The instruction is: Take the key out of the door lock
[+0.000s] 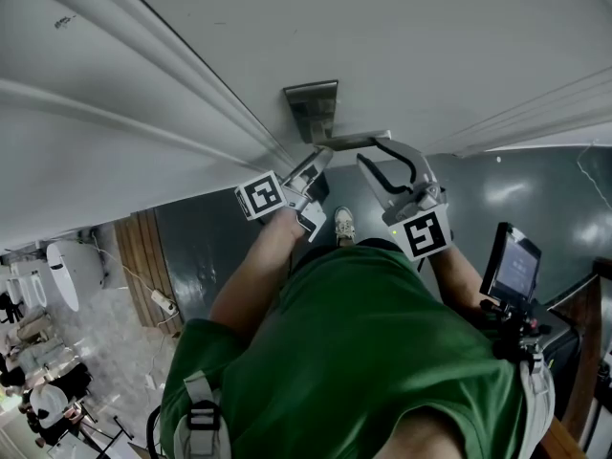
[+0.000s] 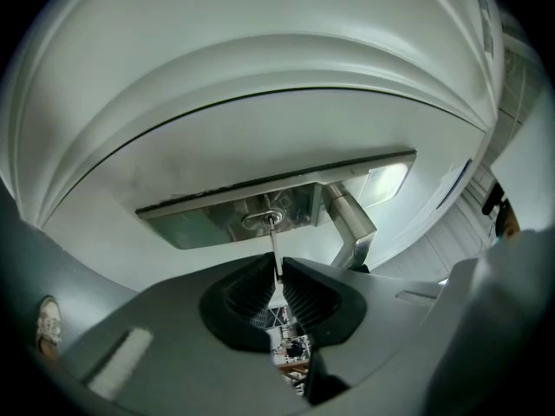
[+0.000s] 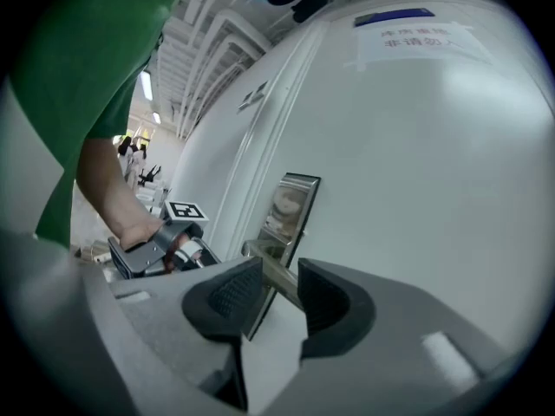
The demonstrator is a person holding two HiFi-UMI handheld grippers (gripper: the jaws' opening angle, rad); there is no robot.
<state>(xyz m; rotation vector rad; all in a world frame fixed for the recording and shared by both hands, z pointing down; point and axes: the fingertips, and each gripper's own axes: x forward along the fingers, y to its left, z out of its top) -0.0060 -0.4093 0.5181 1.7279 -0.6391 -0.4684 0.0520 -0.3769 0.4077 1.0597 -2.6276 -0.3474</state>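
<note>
Plainly, the key [image 2: 275,244] (in lock [image 2: 262,220]) sits pinched between left fingers [image 2: 246,293].

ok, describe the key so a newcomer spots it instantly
On the white door, find the steel lock plate. A key sticks out of its round keyhole. Unlike the thick lever handle beside it, it is a thin rod, pinched between the jaws of the left gripper.
</note>
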